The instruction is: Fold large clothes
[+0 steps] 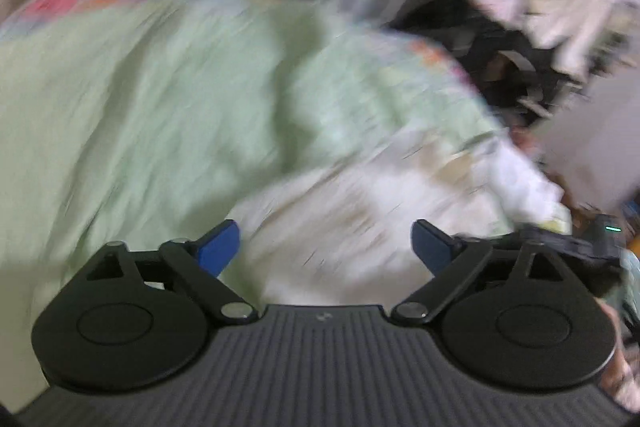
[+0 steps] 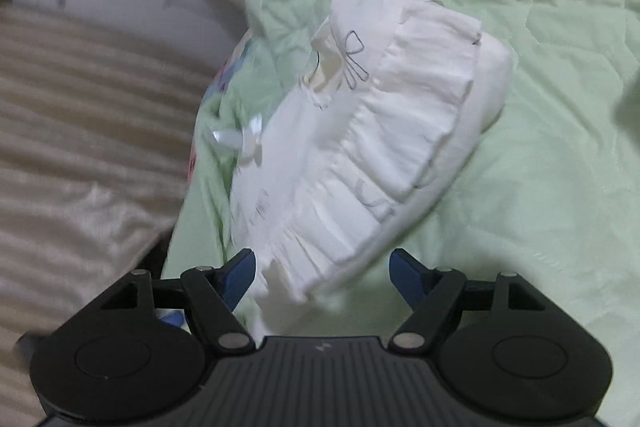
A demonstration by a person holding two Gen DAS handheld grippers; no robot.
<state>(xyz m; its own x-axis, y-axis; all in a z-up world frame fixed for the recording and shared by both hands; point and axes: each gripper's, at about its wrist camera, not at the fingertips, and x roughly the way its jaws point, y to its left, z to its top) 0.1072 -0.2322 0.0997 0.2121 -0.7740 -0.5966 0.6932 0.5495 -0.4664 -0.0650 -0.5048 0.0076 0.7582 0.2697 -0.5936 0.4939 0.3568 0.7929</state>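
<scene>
In the right wrist view a folded garment [image 2: 360, 131] lies on a quilt [image 2: 540, 107], stretching from just ahead of the right tongs [image 2: 322, 277] toward the far right. Its near end sits between the spread fingers, touching neither. A small ribbon bow [image 2: 250, 141] rests on its left part. The quilt covers the right and far side; its left edge falls beside a striped bed cover [image 2: 80, 115] at the left. In the left wrist view, which is blurred, the garment [image 1: 360, 219] lies ahead of the left tongs [image 1: 326, 247] on the quilt [image 1: 160, 99], which spreads left and far. Dark clutter [image 1: 500, 59] lies at the far right.
</scene>
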